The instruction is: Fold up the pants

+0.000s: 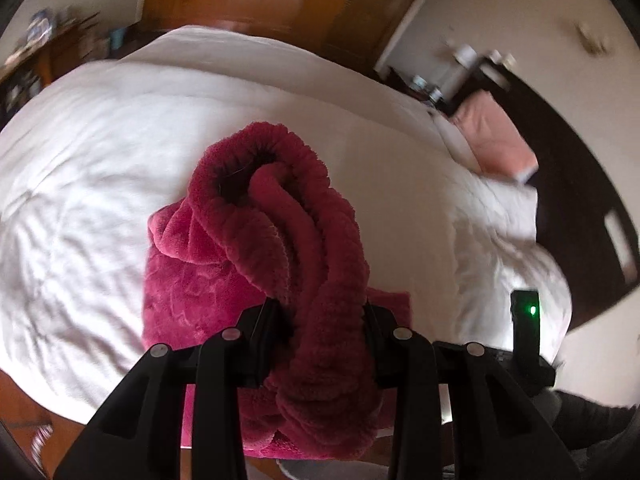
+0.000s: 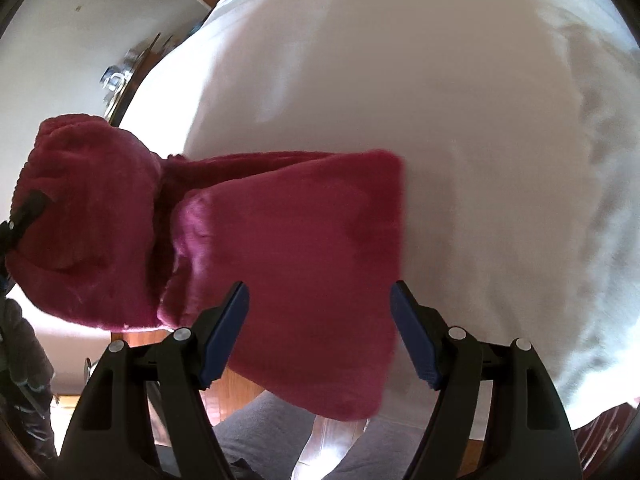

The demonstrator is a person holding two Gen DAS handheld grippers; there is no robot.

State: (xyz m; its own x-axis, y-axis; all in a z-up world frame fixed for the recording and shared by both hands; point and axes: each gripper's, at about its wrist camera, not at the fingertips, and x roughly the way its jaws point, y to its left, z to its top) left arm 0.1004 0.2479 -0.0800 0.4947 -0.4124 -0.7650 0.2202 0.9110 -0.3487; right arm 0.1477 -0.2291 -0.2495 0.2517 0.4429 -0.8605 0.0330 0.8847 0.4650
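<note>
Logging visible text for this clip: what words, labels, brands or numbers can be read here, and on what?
None readable.
Pants: plain crimson fleece, no tag or print showing.
Bedspread: plain white.
Left tongs: no lettering; a green light glows beside them.
Cluttered shelf: items too blurred to read.

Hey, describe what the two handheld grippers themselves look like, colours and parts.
Both are matte black plastic with triangular cut-outs and round silver pivot pins. The right gripper has dark blue ribbed pads on its fingers. The left gripper has black fingers and a small black module with a green light beside it. No cables show.
</note>
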